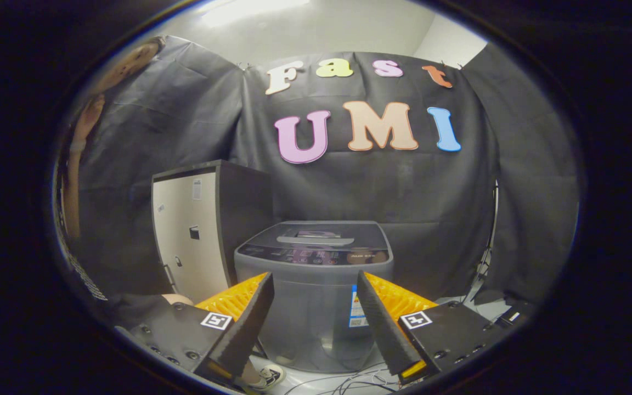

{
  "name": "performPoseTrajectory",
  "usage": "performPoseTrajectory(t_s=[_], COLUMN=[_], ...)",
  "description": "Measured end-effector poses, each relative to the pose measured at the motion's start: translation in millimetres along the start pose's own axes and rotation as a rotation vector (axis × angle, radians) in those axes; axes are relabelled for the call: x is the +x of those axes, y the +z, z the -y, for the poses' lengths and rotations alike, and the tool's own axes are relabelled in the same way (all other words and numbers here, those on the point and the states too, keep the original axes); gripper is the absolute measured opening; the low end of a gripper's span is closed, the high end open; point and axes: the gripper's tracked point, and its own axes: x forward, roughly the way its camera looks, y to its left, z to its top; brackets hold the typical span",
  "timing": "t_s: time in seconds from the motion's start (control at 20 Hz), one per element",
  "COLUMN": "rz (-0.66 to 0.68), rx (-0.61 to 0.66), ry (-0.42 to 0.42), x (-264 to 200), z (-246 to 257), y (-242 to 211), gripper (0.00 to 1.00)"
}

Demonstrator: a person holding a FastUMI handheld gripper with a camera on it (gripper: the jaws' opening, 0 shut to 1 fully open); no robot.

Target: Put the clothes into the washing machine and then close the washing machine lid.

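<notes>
My tool [315,323] is spread wide with nothing between its fingers, held in the air and pointed at the front wall of the washing machine [313,296], which sits beyond the fingers and well apart from them

Machine's lid [316,233] lies flat and down from what I can see, with a pale handle bar [316,240] across the top and a control strip [314,255] along its front edge. Drum is hidden under the lid, so I can't tell if anything is inside. No clothes anywhere around my tool or the machine, so I can't say where they are

Left of the machine stands a tall cabinet [192,236], pale door shut, contents unknown. A person's arm [74,164] hangs at the far left, a shoe [269,376] sits just under my left finger, loose cables [349,381] run on the floor at the machine's base

Risks as I judge them: lid looks closed, so clothes can't go in until it's lifted; handle bar is thin and low, fingers may slip off it. Cables and the shoe near the base could snag or trip. Cabinet sits just beside the machine, so a swing from that side could knock it
</notes>
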Motion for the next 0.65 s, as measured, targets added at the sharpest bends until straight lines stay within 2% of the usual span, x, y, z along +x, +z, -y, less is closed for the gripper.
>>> performPoseTrajectory(t_s=[0.65], rz=[0.000], rx=[0.000], ry=[-0.001], x=[-0.3], z=[-0.2], y=[-0.8], gripper=[0.95])
